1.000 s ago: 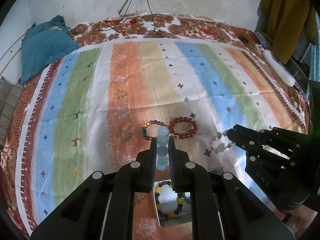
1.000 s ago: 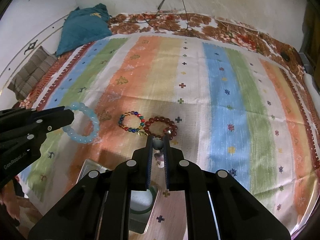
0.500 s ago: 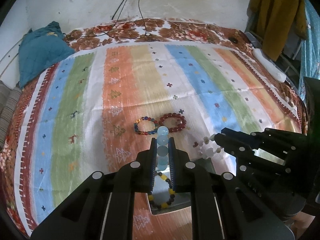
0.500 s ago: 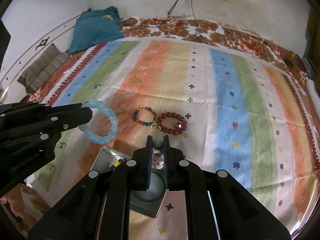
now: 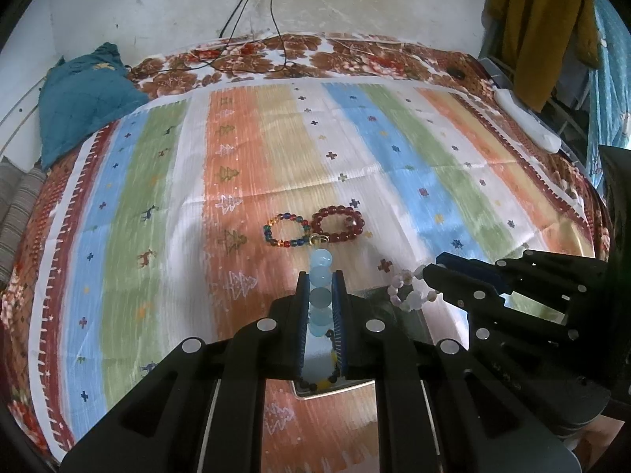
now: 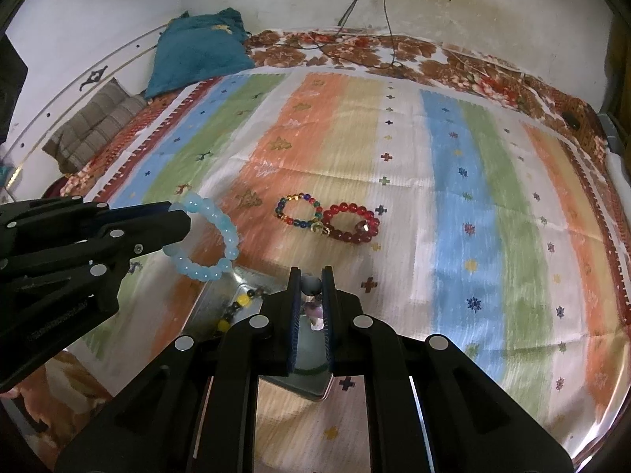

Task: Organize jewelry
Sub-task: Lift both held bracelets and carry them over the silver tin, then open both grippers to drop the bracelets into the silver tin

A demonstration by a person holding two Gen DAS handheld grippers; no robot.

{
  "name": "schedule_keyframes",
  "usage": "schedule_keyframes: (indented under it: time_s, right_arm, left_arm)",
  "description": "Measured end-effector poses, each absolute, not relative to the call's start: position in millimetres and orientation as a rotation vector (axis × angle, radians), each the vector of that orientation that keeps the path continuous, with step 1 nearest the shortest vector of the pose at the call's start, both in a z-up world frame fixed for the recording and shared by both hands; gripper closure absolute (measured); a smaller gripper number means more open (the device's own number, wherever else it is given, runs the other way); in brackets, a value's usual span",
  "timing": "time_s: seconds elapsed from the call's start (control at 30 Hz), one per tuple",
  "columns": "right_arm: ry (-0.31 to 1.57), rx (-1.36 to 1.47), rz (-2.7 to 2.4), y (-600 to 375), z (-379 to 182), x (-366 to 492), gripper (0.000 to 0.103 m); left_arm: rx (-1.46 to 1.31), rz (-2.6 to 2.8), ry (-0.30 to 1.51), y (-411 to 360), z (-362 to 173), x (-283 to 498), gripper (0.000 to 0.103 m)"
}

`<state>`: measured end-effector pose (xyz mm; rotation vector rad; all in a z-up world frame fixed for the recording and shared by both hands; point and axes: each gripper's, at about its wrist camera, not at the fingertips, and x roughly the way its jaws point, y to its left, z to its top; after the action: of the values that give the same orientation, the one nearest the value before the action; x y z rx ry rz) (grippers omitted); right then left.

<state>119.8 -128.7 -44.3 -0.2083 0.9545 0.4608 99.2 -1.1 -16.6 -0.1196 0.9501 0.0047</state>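
My left gripper (image 5: pixel 320 276) is shut on a light blue bead bracelet (image 5: pixel 321 272); in the right wrist view this bracelet (image 6: pixel 215 244) hangs from the left gripper (image 6: pixel 179 222) above the left end of a metal tray (image 6: pixel 252 282). My right gripper (image 6: pixel 311 276) is shut on a pale white and lilac bead bracelet (image 6: pixel 313 307); it shows in the left wrist view (image 5: pixel 406 295) over the tray (image 5: pixel 335 388). A black and yellow bracelet (image 6: pixel 236 307) lies in the tray. A multicoloured bracelet (image 5: pixel 286 230) and a dark red bracelet (image 5: pixel 337 222) lie on the striped cloth beyond.
A striped cloth (image 5: pixel 157 236) covers a bed. A teal cushion (image 5: pixel 84 96) and a grey striped pillow (image 6: pixel 94 122) lie at the far left. Cables (image 5: pixel 252 19) hang down the wall. A white object (image 5: pixel 526 126) and mustard garment (image 5: pixel 540 27) sit at the right edge.
Both grippers have drawn back and up from the cloth with their bracelets, toward the metal tray. The multicoloured and red bracelets look farther off. The jaws stay shut.
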Motion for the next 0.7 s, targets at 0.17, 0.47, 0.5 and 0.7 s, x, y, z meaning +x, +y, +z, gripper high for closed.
schedule_keyframes:
  time_s: [0.17,0.47,0.5,0.7]
  right_arm:
    - [0.96,-0.207,0.47,-129,-46,114,0.092]
    - [0.983,-0.2,0.463,-129,-51,113,0.092]
    - [0.99,-0.2,0.459,-130,-52,114,0.091]
    - [1.014,-0.231,0.397,-134,-61,121,0.074]
  left_arm:
    - [-0.124,-0.009,0.942,-3,-16,89,0.092]
    - [-0.141,-0.013,0.955,0,-17,84,0.092]
    - [-0.142,-0.001,0.966,1,-19,85,0.092]
    - [-0.147,0.068,0.98,14,-22,87,0.088]
